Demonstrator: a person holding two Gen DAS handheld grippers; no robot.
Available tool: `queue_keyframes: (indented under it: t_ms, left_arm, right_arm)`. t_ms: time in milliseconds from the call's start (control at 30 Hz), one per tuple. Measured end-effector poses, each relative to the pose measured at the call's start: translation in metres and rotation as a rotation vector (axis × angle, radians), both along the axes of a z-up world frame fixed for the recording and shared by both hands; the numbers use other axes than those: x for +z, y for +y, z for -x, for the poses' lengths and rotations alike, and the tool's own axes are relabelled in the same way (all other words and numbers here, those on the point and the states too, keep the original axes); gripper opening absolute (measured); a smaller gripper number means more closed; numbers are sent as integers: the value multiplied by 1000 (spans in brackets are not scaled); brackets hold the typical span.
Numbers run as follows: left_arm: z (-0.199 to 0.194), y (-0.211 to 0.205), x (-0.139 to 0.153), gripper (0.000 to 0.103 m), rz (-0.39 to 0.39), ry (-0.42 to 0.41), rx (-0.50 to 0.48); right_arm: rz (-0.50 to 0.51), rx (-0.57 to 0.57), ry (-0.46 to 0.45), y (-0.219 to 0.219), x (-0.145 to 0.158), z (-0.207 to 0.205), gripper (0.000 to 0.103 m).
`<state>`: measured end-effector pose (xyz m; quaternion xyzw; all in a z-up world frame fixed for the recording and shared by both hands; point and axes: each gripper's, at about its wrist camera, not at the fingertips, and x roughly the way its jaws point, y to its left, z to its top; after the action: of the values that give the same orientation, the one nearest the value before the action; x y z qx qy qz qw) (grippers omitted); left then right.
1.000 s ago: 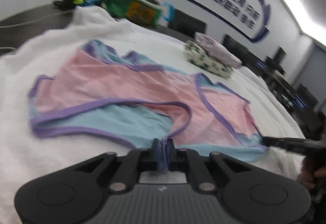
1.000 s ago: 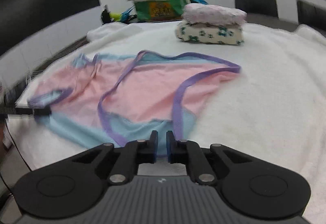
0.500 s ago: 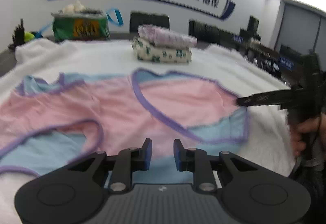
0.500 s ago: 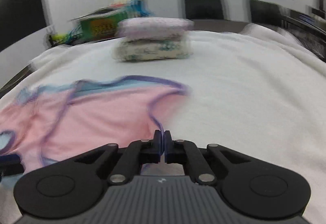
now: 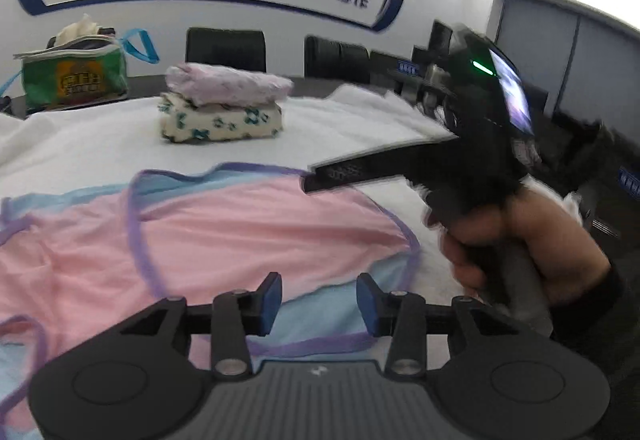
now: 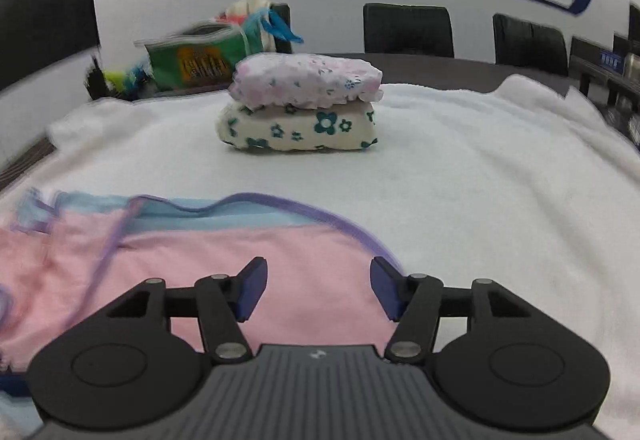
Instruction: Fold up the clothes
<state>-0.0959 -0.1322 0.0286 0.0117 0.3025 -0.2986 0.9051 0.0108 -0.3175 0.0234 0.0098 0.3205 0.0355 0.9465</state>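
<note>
A pink and light-blue garment (image 5: pixel 240 232) with purple trim lies flat on the white towel (image 5: pixel 340 127) that covers the table. My left gripper (image 5: pixel 318 306) hovers over its near hem, jaws opening, with nothing pinched between the blue pads. In the right wrist view the garment (image 6: pixel 260 264) spreads under my right gripper (image 6: pixel 318 290), whose jaws are also opening and hold nothing. The left wrist view shows the right gripper (image 5: pixel 311 179) from the side, over the garment's far right corner, in a person's hand (image 5: pixel 520 240).
Two folded garments are stacked (image 6: pixel 300 107) at the back middle of the towel (image 6: pixel 500 199). A green bag (image 5: pixel 72 79) stands at the back left. Black chairs (image 6: pixel 408 29) line the table's far side. The towel's right part is bare.
Both grippers held the purple hem a second ago and have now let go and opened. The left gripper has swung to the right, bringing the right gripper into its view.
</note>
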Motion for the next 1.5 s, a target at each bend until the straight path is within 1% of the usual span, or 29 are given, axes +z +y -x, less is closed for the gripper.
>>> queue_keyframes:
  t_ms: [67,133,167,233,367,400,500,533,600,633,667,700,733,767,800,867,1000,1033,1067,1100,1133,1167,1200,1233,1333,1400,1433,1467,1500]
  left_arm:
    - [4,10,3,39,1,-13,-19]
    - [6,29,8,39,7,-28,-31]
    - [0,42,12,39,-1,-21,-6]
    - [-24,69,27,39,-45,-27,85]
    - [-75,123,60,39,-128,-58,286]
    - [-88,139,66,40,-123,-40,338]
    - [-131,183,63,42,-20,99,401]
    - [-145,194,60,39,10,145,417]
    - [-168,200,45,37,32,231,430]
    - [-176,201,38,32,33,264,429]
    - [-181,198,31,25,22,281,421]
    - [-186,195,25,21,11,298,414]
    - [-190,194,19,9,4,310,409]
    - [-192,194,15,0,12,313,410]
    - [-192,195,12,0,38,302,411]
    - [-194,200,9,0,107,260,422]
    - [-198,202,3,0,159,197,506]
    - [-197,204,1,4,182,187,521]
    - [-196,208,0,11,199,201,512]
    - [-195,211,0,13,205,216,494]
    - [-191,213,2,21,194,215,482]
    - [-187,215,3,28,184,215,471]
    - [-182,217,4,32,174,215,460]
    - [-180,218,5,39,163,219,451]
    - [-178,215,0,40,143,247,429]
    - [-179,206,-1,36,124,234,391]
    - [-180,200,-2,16,106,222,377]
    - [-181,197,-3,2,94,213,374]
    - [-181,193,-5,0,83,204,371]
  right_arm:
    - [63,-39,5,-7,-1,-6,58]
    - [71,-33,-4,-20,0,-1,58]
    - [67,-18,-9,-27,2,1,58]
    - [73,45,-15,-33,8,2,58]
    - [45,245,11,-9,16,-29,58]
    - [-45,283,59,0,17,-41,58]
    - [-364,431,220,25,10,-73,57]
    - [-416,451,252,37,5,-82,56]
    - [-440,417,300,55,-6,-98,55]
    - [-451,398,324,63,-11,-106,51]
    - [-466,396,313,68,-14,-109,45]
    - [-479,389,308,70,-16,-113,38]
    - [-491,381,303,73,-18,-118,13]
    - [-495,374,305,73,-20,-120,3]
    - [-494,357,288,71,-21,-120,2]
    - [-464,331,207,64,-15,-115,2]
    - [-446,283,127,53,-10,-115,2]
    - [-435,275,131,53,-10,-115,5]
    - [-414,276,136,55,-9,-113,7]
    - [-392,278,141,57,-7,-110,10]
    - [-370,280,146,58,-6,-108,18]
    - [-351,290,132,60,-3,-104,32]
    - [-331,300,115,62,-1,-100,38]
    - [-325,310,114,63,2,-98,40]
    - [-318,335,135,66,6,-94,40]
    - [-324,355,163,71,0,-95,40]
    - [-317,360,172,76,-4,-97,39]
    - [-302,371,171,80,-6,-96,26]
    - [-288,382,168,85,-9,-96,16]
